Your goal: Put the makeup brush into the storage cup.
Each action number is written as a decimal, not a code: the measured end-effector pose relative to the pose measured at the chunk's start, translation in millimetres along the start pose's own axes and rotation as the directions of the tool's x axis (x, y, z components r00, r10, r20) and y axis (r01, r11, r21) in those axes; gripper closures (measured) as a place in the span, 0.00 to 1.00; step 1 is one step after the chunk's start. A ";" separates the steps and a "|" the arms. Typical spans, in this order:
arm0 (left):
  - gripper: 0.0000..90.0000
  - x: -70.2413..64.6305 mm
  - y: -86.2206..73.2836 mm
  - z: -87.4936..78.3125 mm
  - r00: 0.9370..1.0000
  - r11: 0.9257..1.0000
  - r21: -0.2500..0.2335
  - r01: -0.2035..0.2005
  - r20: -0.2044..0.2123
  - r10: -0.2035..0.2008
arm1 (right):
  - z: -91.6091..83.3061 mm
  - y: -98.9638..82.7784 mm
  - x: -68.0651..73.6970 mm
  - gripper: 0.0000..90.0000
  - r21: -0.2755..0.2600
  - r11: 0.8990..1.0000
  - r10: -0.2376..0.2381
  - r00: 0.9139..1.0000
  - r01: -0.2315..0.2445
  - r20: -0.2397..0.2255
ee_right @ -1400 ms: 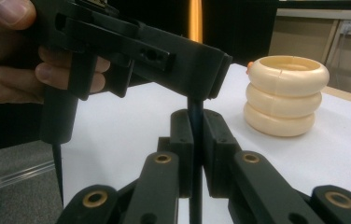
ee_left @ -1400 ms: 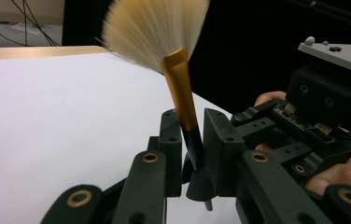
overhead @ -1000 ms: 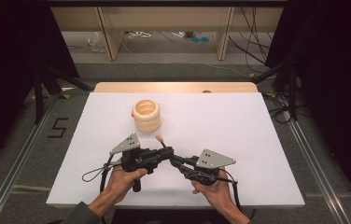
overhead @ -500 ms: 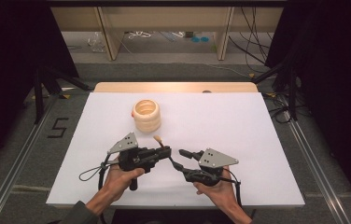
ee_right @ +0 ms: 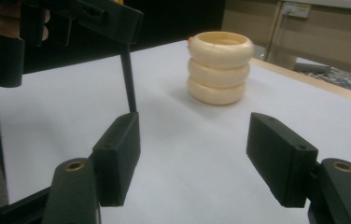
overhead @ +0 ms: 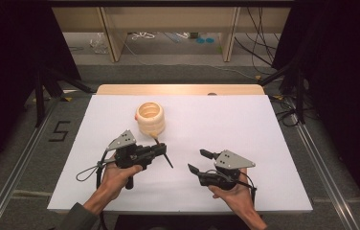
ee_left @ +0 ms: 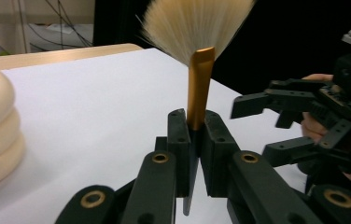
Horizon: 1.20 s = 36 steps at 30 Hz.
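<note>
A makeup brush (ee_left: 199,88) has a gold ferrule, a dark handle and fanned pale bristles. It stands upright, clamped between black fingers (ee_left: 179,140).

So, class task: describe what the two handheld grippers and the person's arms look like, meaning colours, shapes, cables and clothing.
Both are black, pistol-like tools. The left gripper and right gripper each carry a grey three-cornered plate on top and trail a thin black cable. Each has two blocky black jaws on link arms with brass-coloured pivot rings, clear in the gripper views. A dark greenish sleeve covers the left forearm; the right forearm shows no sleeve.
</note>
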<state>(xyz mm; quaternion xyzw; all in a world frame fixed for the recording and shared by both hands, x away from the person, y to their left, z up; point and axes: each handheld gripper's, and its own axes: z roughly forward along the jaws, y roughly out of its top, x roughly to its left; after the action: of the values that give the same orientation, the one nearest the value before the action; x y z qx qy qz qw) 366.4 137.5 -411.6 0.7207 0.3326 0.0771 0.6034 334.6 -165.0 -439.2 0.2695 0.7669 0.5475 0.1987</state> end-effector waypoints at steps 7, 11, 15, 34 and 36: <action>0.92 10.7 4.1 -1.2 0.999 1.000 -0.008 0.001 -0.043 -0.001 | -9.0 -5.1 -11.0 0.32 -0.001 0.999 0.034 0.998 -0.034 0.048; 0.92 14.7 8.5 -3.5 0.998 1.000 -0.012 -0.001 -0.066 0.000 | -13.1 -6.6 -14.1 0.31 0.008 0.999 0.039 0.997 -0.040 0.063; 0.92 20.2 13.8 -5.6 0.996 1.000 -0.007 -0.012 -0.091 0.011 | -16.6 -8.4 -16.7 0.31 0.011 0.999 0.043 0.996 -0.044 0.074; 0.92 56.6 49.7 -17.5 0.976 1.000 -0.006 -0.006 -0.219 0.004 | -35.2 -19.4 -27.9 0.28 0.029 0.998 0.045 0.991 -0.049 0.129; 0.92 60.5 54.6 -18.6 0.974 1.000 -0.008 -0.023 -0.227 0.021 | -35.3 -21.0 -27.3 0.28 0.025 0.997 0.066 0.991 -0.069 0.117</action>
<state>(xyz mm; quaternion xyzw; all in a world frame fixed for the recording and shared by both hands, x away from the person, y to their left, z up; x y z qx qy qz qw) 424.4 184.6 -374.0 0.7078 0.3909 0.1673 0.5642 330.5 -213.5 -447.5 0.3295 0.7524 0.5260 0.2205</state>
